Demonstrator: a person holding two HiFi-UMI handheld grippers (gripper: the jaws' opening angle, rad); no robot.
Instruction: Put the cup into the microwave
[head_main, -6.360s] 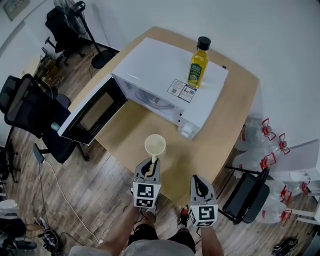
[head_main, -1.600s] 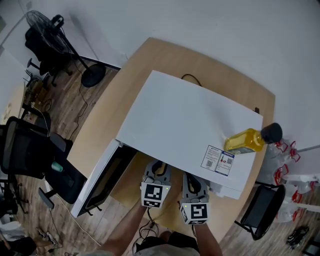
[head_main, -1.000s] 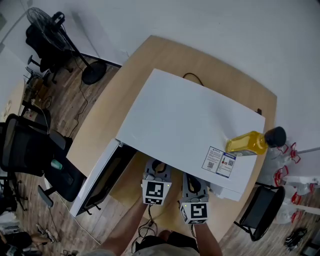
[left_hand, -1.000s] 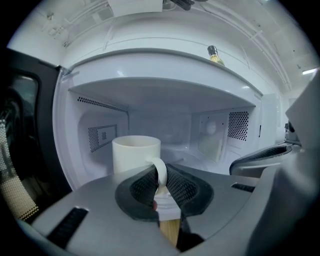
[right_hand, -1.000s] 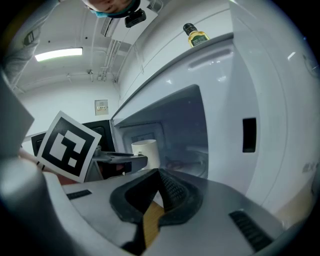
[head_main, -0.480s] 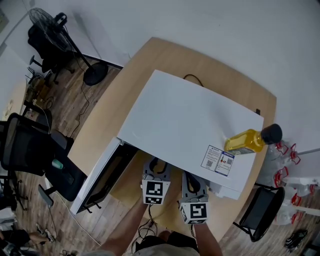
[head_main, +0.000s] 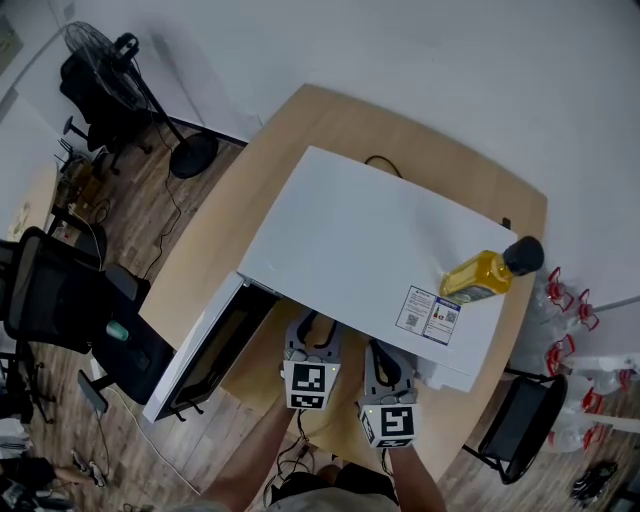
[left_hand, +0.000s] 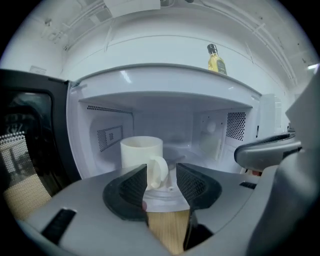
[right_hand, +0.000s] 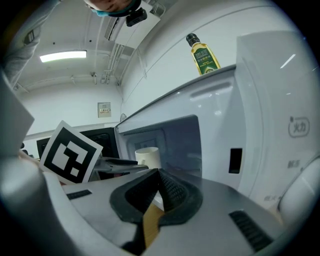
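Note:
The white cup (left_hand: 140, 154) stands upright inside the open white microwave (left_hand: 165, 90), its handle (left_hand: 159, 172) turned toward me. My left gripper (left_hand: 161, 170) reaches into the microwave's mouth. Its jaws have just been opening; they stand open on either side of the handle and the pads do not press on it. My right gripper (right_hand: 159, 173) is shut with nothing in it, just right of the left one at the microwave's front. From there the cup (right_hand: 147, 156) shows behind the left gripper's marker cube (right_hand: 70, 152). In the head view the microwave's top (head_main: 360, 245) hides the cup.
The microwave door (head_main: 205, 350) hangs open to the left. A yellow oil bottle (head_main: 485, 272) stands on top of the microwave. The wooden table (head_main: 205, 235) carries it all. Black chairs (head_main: 60, 300) and a fan (head_main: 120, 60) stand left, another chair (head_main: 525, 420) right.
Several seconds ago the left gripper held the cup in front of the microwave; both grippers now sit at its mouth. In the last second the head view only shifts slightly.

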